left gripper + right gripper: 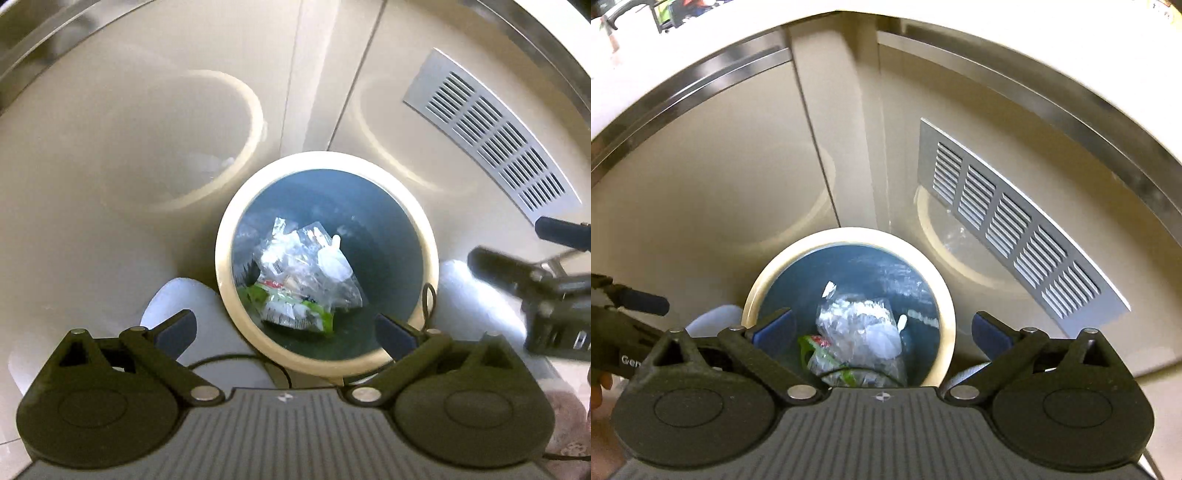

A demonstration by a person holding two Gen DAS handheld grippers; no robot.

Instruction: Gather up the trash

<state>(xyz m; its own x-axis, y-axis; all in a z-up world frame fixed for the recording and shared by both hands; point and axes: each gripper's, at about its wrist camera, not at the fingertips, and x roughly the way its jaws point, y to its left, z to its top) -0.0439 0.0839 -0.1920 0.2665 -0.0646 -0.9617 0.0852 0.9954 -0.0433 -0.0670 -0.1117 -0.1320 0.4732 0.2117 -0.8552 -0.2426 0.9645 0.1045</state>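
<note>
Above a round waste bin (pixel 430 236) on a glossy beige floor, two handheld grippers are held side by side, both aimed down into it. On the left, the left gripper (pixel 286 330) is seen with its blue-padded jaws spread wide and nothing between them; the position suggests a piece has been let go or none is carried. In the middle, the bin is shown as a cream-rimmed cylinder with a dark blue-grey inside. The trash (pixel 303 280) lies at its bottom: crinkled clear plastic bags and a green-and-white wrapper, light and crumpled. On the right, the right gripper (pixel 882 332) is likewise held wide apart and empty, over the same rim. Behind the bin, smooth beige cabinet fronts are reflected in the floor, and a silver slatted vent grille (pixel 1015 229) is set into the right one.
</note>
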